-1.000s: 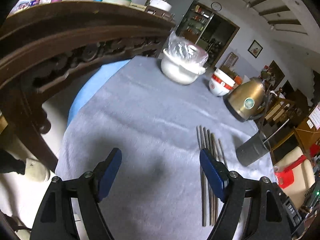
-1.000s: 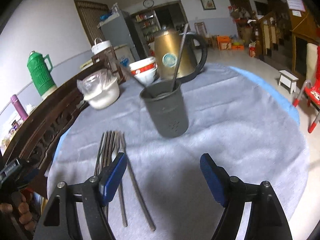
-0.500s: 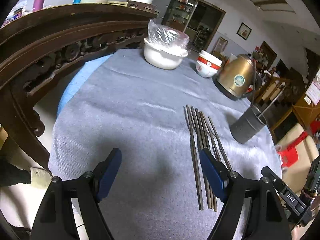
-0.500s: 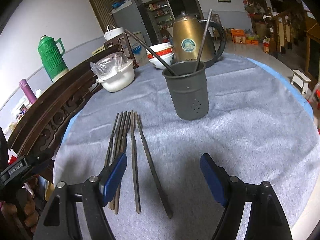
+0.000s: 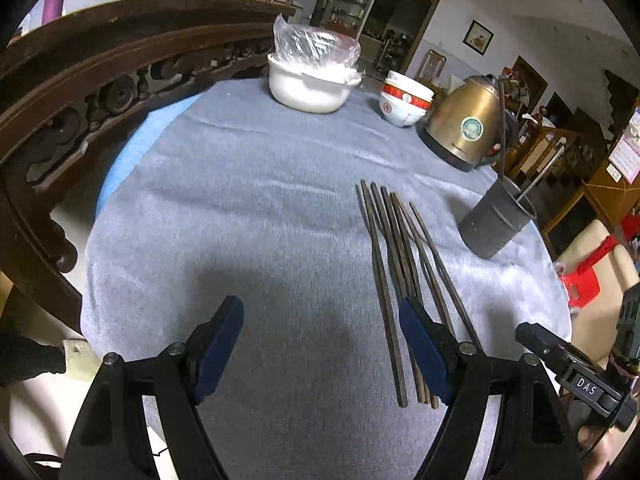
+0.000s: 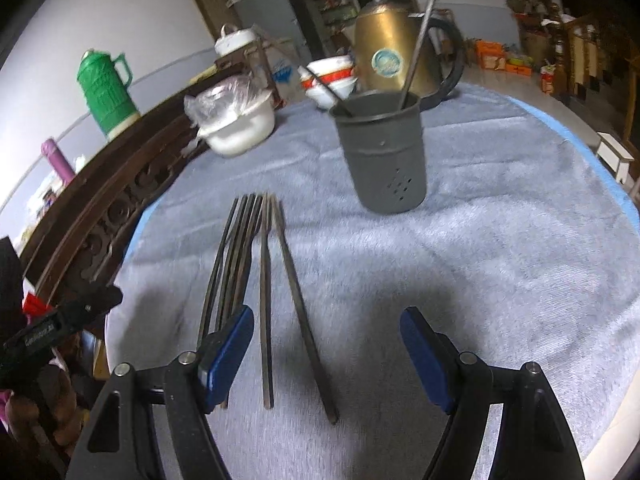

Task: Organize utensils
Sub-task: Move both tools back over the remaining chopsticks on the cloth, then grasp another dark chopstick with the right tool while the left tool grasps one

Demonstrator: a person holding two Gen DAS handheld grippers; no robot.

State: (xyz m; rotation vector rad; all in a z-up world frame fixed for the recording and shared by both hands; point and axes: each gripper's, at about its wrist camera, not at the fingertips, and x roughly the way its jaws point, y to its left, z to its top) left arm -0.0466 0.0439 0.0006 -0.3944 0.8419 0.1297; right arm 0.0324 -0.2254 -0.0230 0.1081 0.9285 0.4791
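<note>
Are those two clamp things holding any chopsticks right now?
No. The left tool and right tool are both open and empty; the chopsticks lie loose on the cloth.

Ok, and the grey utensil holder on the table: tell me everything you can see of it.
The utensil holder is a dark grey cylindrical cup, matte, metal or plastic by its look, with a rolled rim and a cluster of small holes low on its side. It stands upright on the grey tablecloth, in front of the gold kettle. Two chopsticks lean inside it. Neither claw touches it.
</note>
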